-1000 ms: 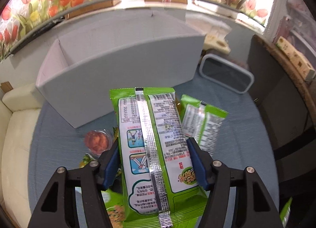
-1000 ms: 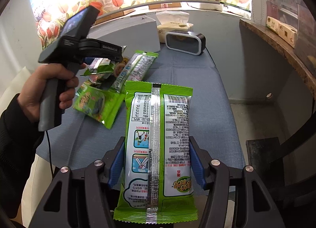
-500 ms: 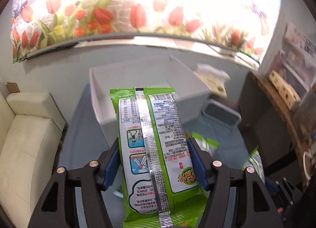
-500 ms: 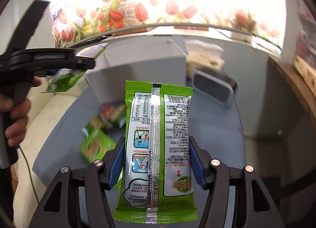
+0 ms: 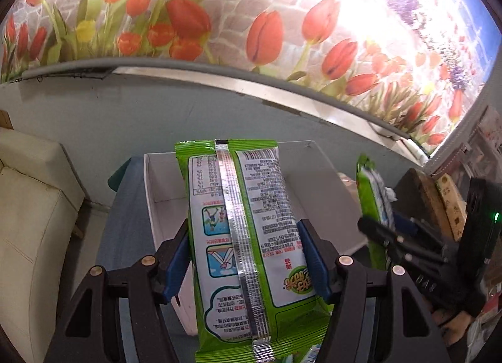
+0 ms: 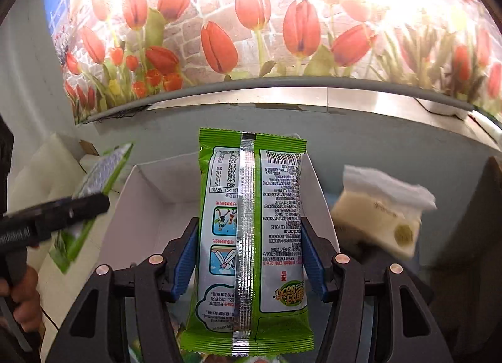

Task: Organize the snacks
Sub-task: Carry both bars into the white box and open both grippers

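Note:
My left gripper (image 5: pixel 244 256) is shut on a green and white snack packet (image 5: pixel 248 221), held back side up over the open white box (image 5: pixel 323 187). My right gripper (image 6: pixel 249 250) is shut on a matching green snack packet (image 6: pixel 251 231), also held over the white box (image 6: pixel 150 203). In the left wrist view the right gripper (image 5: pixel 404 240) and its packet (image 5: pixel 373 203) show at the right, beside the box. In the right wrist view the left gripper (image 6: pixel 59 212) and its packet (image 6: pixel 94 193) show at the left edge of the box. The box floor that shows looks bare.
A tissue pack (image 6: pixel 382 209) stands right of the box. A cream sofa (image 5: pixel 31 224) is on the left. The blue-covered table (image 5: pixel 128 221) carries the box. A tulip-patterned wall (image 5: pixel 251 17) rises behind, and a shelf with small boxes (image 5: pixel 451 203) is at the right.
Both grippers have risen from the table with their packets and moved forward over the white box. The loose snacks on the table have dropped out of sight.

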`<state>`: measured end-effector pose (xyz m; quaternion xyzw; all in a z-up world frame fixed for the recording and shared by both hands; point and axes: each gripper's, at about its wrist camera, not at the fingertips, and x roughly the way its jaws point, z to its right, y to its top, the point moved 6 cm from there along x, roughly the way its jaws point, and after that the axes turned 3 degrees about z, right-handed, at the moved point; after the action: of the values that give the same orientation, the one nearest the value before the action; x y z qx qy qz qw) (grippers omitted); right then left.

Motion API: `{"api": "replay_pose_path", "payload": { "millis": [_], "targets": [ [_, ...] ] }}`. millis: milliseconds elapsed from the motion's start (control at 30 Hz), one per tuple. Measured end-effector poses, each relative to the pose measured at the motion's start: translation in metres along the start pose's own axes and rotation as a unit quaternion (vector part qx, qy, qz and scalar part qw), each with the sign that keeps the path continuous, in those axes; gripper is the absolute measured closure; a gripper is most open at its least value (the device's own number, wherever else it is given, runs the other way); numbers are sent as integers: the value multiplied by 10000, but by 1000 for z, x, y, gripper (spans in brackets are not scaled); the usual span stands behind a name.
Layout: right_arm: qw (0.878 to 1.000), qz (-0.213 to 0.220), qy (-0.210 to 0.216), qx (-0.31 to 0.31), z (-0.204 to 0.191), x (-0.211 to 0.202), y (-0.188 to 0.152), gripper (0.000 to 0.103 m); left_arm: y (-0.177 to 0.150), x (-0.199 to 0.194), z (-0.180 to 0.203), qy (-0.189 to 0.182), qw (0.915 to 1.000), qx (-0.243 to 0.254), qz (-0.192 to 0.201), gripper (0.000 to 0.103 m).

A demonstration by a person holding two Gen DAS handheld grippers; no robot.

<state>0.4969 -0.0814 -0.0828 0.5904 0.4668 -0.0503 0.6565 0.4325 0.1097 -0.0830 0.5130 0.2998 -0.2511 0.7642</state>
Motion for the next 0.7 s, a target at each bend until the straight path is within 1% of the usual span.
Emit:
{"api": "replay_pose_path", "payload": {
  "millis": [67,200,233,267,300,333,367,400,433,500,533,633,700],
  "targets": [
    [9999,-78,3,-149,-5,17,11,39,2,11,-7,37,10000,32,-41,33],
    [9990,-242,54,-371,-17,40,21,34,1,21,-14,-93,9999,10,-91,30],
    [9989,-222,25,-406,-20,42,23,33,1,23,-15,-165,9998,-15,-78,29],
    [9990,-192,56,-395,-23,46,26,30,2,25,-15,-227,9997,-15,-80,27],
    [9992,-195,156,-328,-26,49,28,20,2,27,-17,-252,9996,-11,-81,25],
    [9993,-190,170,-281,-25,49,29,8,2,27,-18,-280,9996,-14,-75,12],
    [9996,-62,84,-255,-25,48,32,6,2,28,-20,-318,9995,-18,-71,0],
    [9997,84,-9,-246,-23,46,35,3,2,27,-23,-333,9994,-28,-42,0],
    [9997,105,-18,-201,-22,45,38,0,2,26,-24,-359,9993,-15,-35,0],
    [9999,10,149,-23,-20,45,36,0,0,25,-24,-366,9993,29,-61,0],
    [9999,21,157,10,-19,43,35,0,-1,24,-25,-335,9994,37,-70,0],
    [9999,117,63,2,-18,33,29,0,-3,17,-24,-391,9992,87,5,0],
    [9998,155,44,111,-15,25,22,0,-6,11,-22,-284,9994,211,55,0]
  ]
}}
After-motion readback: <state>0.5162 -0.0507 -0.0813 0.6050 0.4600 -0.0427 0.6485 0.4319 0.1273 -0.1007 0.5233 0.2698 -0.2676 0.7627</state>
